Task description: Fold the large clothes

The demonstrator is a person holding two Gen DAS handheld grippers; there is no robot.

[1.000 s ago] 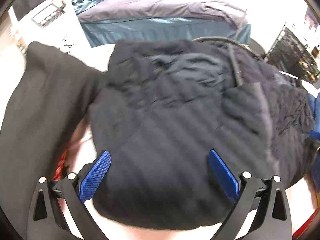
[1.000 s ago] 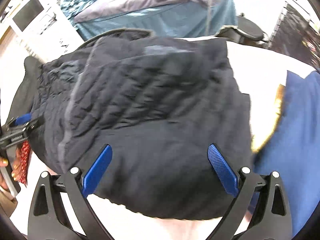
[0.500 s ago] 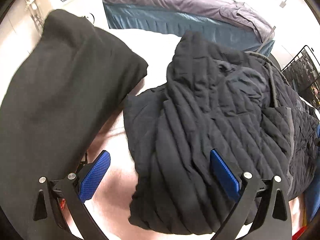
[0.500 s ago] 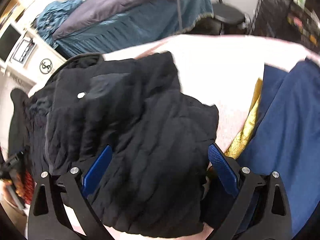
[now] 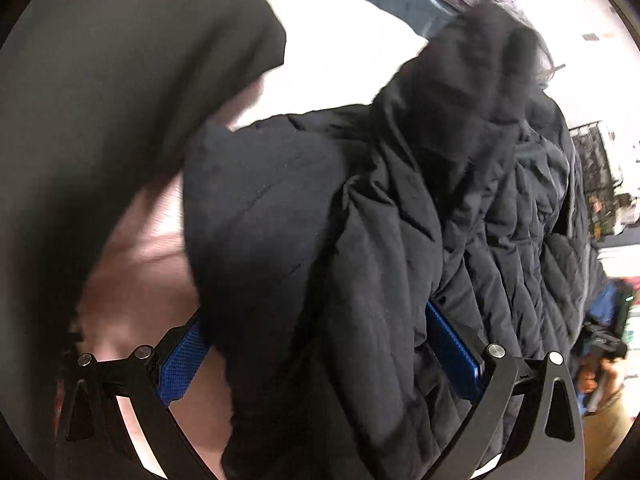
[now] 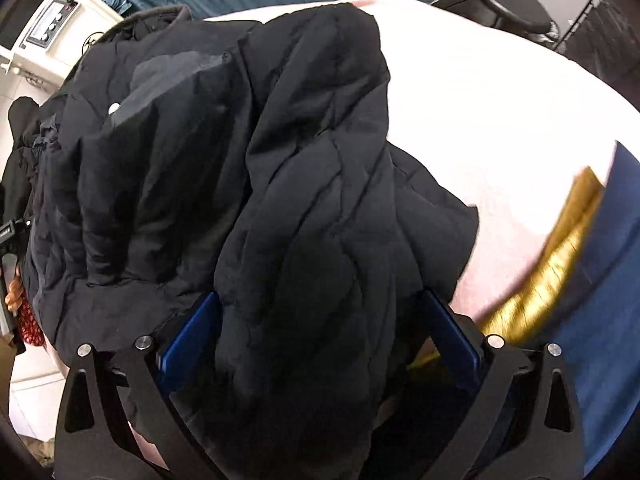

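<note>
Both tongs have dropped in vs 0.5 s ago: left gripper [image 5: 320, 344] and right gripper [image 6: 316, 336] now each straddle a bunched fold of the black quilted jacket [image 6: 248, 152], jaws wide, cloth between pads, not pinched yet. Jacket sits crumpled on the white bed [image 6: 480, 92], ahead of both. Likely abt to clamp & lift for a fold.
</note>
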